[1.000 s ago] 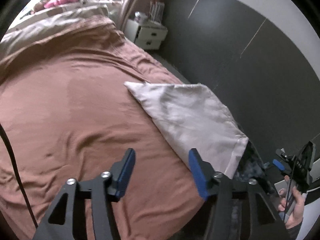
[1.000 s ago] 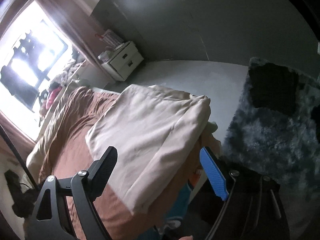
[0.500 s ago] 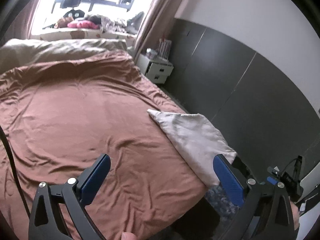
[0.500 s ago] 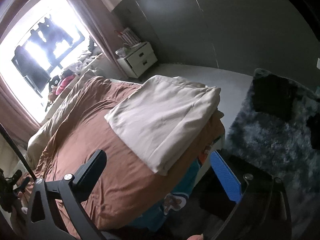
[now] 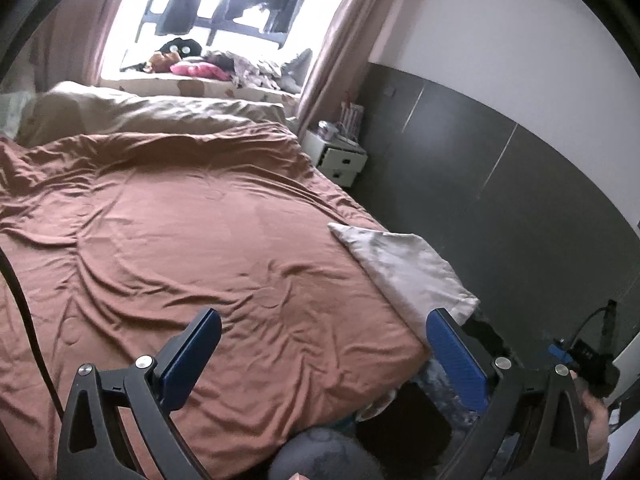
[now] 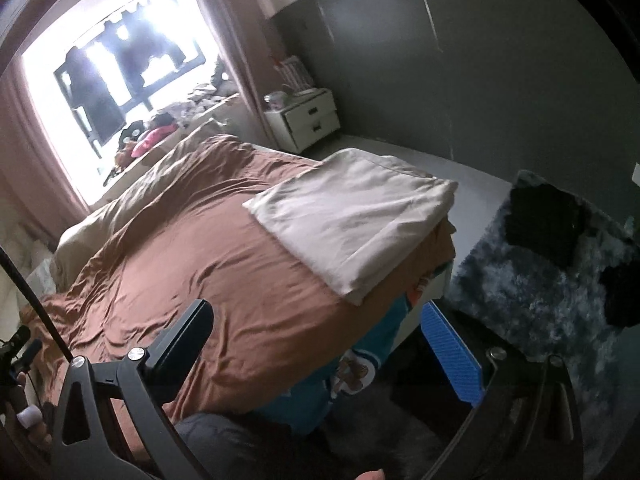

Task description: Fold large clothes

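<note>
We note both the left gripper (image 5: 320,344) and right gripper (image 6: 316,340) spread wide and empty, the folded cloth (image 6: 352,220) lying at the bed (image 5: 180,240) corner; it overhangs the edge, so a nudge may tip it off.

Pretty clearly a bedroom in somebody's home: big bed (image 5: 180,240) with a rumpled brown cover, a white nightstand (image 6: 306,120) against the dark wall, pinkish curtains (image 5: 332,40) round a bright window (image 6: 112,76), fluffy grey rug (image 6: 560,292) on the floor.
</note>
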`<state>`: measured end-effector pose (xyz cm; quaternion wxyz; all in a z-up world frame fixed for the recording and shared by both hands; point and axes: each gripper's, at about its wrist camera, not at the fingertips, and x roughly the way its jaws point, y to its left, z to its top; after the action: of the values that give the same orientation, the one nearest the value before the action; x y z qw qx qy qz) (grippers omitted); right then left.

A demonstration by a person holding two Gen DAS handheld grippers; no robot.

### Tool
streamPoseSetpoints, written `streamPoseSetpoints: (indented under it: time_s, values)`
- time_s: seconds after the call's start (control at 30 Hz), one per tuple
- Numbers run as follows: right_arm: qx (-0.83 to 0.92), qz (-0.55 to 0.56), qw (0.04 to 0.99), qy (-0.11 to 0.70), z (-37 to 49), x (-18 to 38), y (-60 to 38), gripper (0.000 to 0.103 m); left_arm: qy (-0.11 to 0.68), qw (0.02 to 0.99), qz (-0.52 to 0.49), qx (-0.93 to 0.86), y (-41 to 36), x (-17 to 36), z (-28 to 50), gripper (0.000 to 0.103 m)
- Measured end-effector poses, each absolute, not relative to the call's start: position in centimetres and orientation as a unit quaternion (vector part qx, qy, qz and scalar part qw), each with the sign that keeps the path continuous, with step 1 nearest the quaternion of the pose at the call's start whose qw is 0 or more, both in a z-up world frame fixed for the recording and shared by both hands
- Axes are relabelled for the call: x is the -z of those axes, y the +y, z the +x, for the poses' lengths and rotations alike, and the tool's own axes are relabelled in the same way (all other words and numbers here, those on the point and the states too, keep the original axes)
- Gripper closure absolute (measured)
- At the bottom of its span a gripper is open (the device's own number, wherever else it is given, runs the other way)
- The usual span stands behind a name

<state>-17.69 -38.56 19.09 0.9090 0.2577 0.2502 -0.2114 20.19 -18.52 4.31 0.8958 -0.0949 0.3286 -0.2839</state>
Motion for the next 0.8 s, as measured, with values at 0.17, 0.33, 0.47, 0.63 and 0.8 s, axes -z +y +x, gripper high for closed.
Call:
streamPoseSetpoints:
  time_s: [0.17,0.33,0.47,0.63,0.8]
  values:
    - [0.202,0.234,0.921,0.237,-19.1,-19.4,-36.2,0.000,0.303,0.909,-0.096,0.269,-15.5,-4.7,16.5,0.000]
    - [0.204,0.204,0.931,0.222,-20.6,-19.1,-33.5,0.000,0.291,0.920,-0.084,0.250,-12.8,-4.4,12.9,0.000]
    - [0.185,0.189,0.941,0.210,-21.7,-18.3,-31.1,0.000,0.285,0.923,-0.091,0.241,-10.7,-4.0,10.5,0.000]
    - [0.171,0.168,0.951,0.197,-22.9,-17.2,-29.2,0.000,0.252,0.943,-0.068,0.205,-8.8,-4.2,6.9,0.000]
    - [0.156,0.169,0.953,0.195,-24.2,-15.2,-27.6,0.000,0.228,0.950,-0.057,0.205,-7.7,-4.1,3.2,0.000]
